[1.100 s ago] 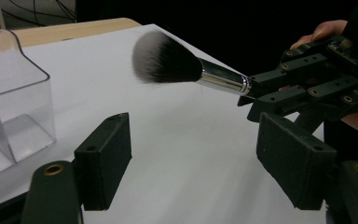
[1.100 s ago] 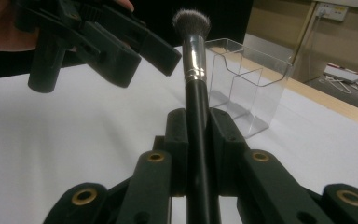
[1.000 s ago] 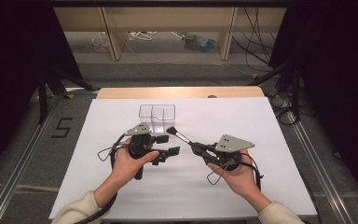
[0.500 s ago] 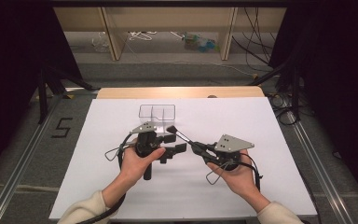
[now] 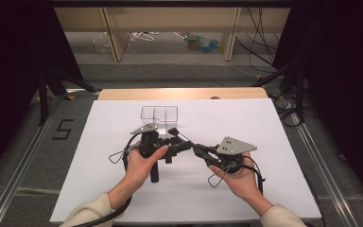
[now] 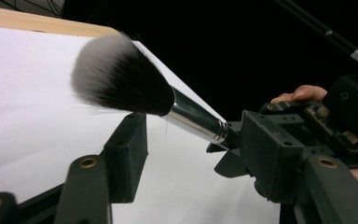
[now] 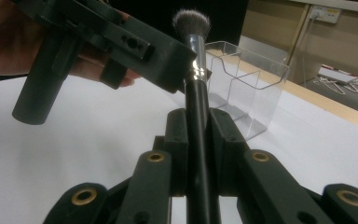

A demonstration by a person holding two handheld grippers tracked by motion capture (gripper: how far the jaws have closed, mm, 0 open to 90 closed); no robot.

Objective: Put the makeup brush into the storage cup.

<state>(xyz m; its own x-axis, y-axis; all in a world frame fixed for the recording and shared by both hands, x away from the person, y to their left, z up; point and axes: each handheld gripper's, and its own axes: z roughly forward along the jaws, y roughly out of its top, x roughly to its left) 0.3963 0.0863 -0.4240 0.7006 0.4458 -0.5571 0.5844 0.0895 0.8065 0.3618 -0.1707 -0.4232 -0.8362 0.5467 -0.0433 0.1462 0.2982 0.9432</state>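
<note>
On the white table (image 5: 99,189), near the clear organizer (image 5: 159,113), the right gripper (image 7: 198,126) pinches a makeup brush (image 7: 193,70); the left gripper's (image 6: 191,140) jaws have just been closing around its ferrule, not yet pressing. A misaligned squeeze could knock the brush askew.

Clear organizer (image 5: 159,113) behind brush (image 5: 174,133), on table (image 5: 274,142).

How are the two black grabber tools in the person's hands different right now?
The right gripper is shut on the makeup brush, clamping its black handle; the left gripper stands open, its jaws either side of the brush's silver collar and just closing. The right gripper points toward the clear box; the left gripper lies across it. Both are hand-held.
</note>
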